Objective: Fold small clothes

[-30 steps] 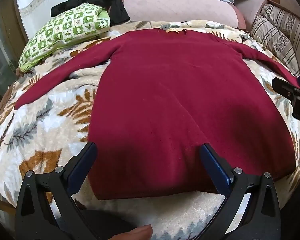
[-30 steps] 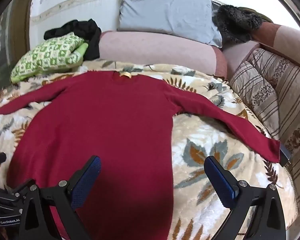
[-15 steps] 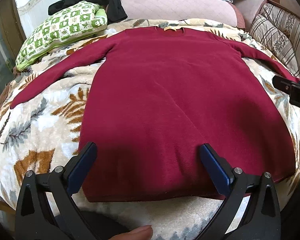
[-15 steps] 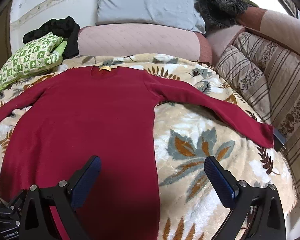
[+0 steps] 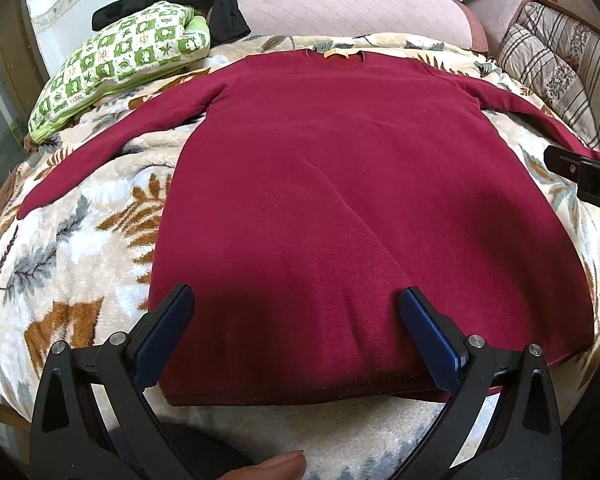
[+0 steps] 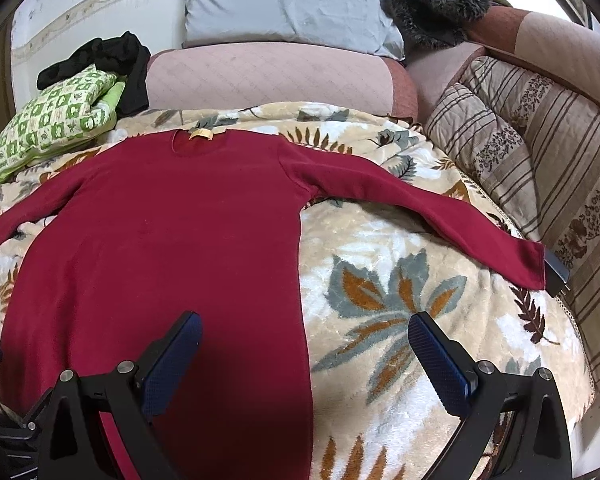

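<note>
From the left wrist view, we see our left claw (image 5: 296,320) spread wide and holding nothing, its two blue-padded fingers (image 5: 162,334) poised over the near hem of one dark red long-sleeved knit sweater (image 5: 339,184). The sweater lies flat, front down or up we cannot tell, on a cream fleece blanket with a brown and grey leaf print (image 5: 72,248) that covers the bed. Its hem runs straight just short of the blanket's near edge, leaving a narrow strip of bare blanket. Wide bare blanket lies to the left between the body and the one outstretched left sleeve. At the far left sit one green-and-white checked cushion (image 5: 120,64) and one black crumpled garment (image 5: 192,0) behind it. The tip of our right claw (image 5: 583,176) enters from the right edge, over the sweater's right side.

From the right wrist view, our right claw (image 6: 303,356) is likewise spread and empty, one finger over the sweater's right flank, the other over bare blanket. The right sleeve stretches out to the blanket's right edge, its cuff just beside a small dark object we cannot identify. Broad open blanket lies below that sleeve. Behind stand one pink quilted bolster (image 6: 268,76), one grey pillow (image 6: 288,4), one dark furry item (image 6: 431,8) and two striped beige cushions (image 6: 511,144).
</note>
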Tool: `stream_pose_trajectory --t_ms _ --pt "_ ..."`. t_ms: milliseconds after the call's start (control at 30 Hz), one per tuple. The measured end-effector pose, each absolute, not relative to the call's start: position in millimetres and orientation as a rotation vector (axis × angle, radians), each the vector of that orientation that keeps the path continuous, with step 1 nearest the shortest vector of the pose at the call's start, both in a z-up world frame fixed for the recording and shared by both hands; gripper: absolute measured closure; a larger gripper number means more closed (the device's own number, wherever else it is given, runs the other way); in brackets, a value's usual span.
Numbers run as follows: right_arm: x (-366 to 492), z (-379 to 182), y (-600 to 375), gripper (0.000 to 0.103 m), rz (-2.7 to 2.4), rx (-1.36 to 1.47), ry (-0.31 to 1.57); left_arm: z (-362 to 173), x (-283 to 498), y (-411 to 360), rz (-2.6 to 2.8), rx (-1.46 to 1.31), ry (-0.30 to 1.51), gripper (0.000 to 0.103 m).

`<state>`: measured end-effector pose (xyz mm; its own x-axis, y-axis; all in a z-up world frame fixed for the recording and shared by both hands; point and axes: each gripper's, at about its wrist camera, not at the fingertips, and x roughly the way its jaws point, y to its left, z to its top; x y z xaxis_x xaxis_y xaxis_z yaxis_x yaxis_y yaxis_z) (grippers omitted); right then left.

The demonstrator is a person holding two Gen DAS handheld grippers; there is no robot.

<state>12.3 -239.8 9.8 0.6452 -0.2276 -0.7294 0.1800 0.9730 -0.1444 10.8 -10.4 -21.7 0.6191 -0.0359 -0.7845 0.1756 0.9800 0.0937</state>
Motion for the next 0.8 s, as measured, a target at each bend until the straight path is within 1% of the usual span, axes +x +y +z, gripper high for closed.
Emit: stream_pose_trajectory --t_ms 800 --pt "14.2 7.6 -237.6 0.001 -0.224 -0.061 0.839 -21.0 11.5 -7.6 -0.127 0.154 0.903 0.0"
